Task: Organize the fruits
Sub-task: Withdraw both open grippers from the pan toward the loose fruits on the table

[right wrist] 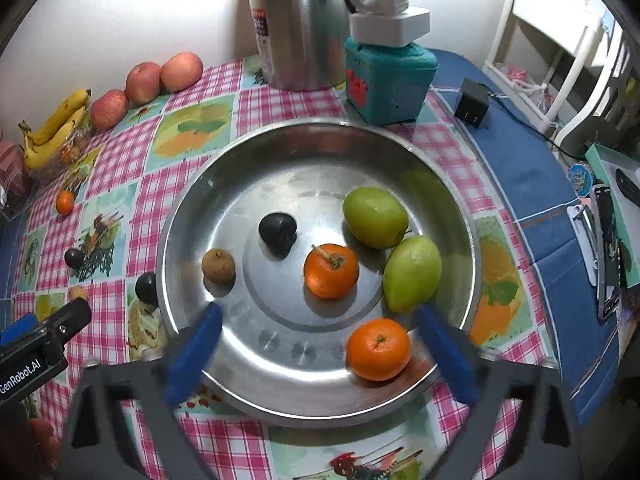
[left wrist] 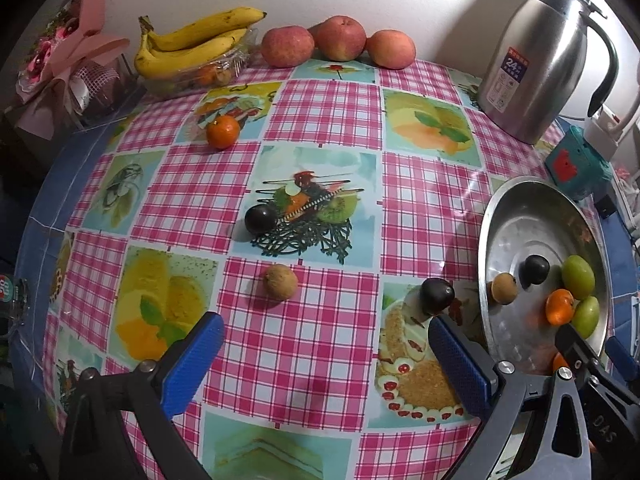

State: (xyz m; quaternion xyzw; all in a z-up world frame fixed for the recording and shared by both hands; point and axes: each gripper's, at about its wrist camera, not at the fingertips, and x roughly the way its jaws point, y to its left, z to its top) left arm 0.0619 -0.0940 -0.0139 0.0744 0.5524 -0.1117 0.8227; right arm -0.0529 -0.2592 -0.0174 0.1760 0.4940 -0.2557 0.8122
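Observation:
My left gripper (left wrist: 324,328) hangs open over the checked tablecloth with nothing between its blue pads. Loose on the cloth ahead of it are a brown fruit (left wrist: 281,282), a dark plum (left wrist: 261,219), a tangerine (left wrist: 223,132) and a second plum (left wrist: 437,296) beside the metal bowl (left wrist: 520,216). My right gripper (right wrist: 318,316) is open over the bowl's (right wrist: 320,128) near side. The bowl holds a plum (right wrist: 277,229), a brown fruit (right wrist: 218,266), two tangerines (right wrist: 331,271) (right wrist: 378,349) and two green fruits (right wrist: 375,217) (right wrist: 412,273). The nearer tangerine lies just inside the right finger, not gripped.
Along the back wall stand three apples (left wrist: 340,38), bananas (left wrist: 188,44) on a clear container, and a steel jug (left wrist: 544,60). A teal box (right wrist: 388,76) and a black charger (right wrist: 472,102) sit behind the bowl. A wrapped bouquet (left wrist: 68,60) is at the far left.

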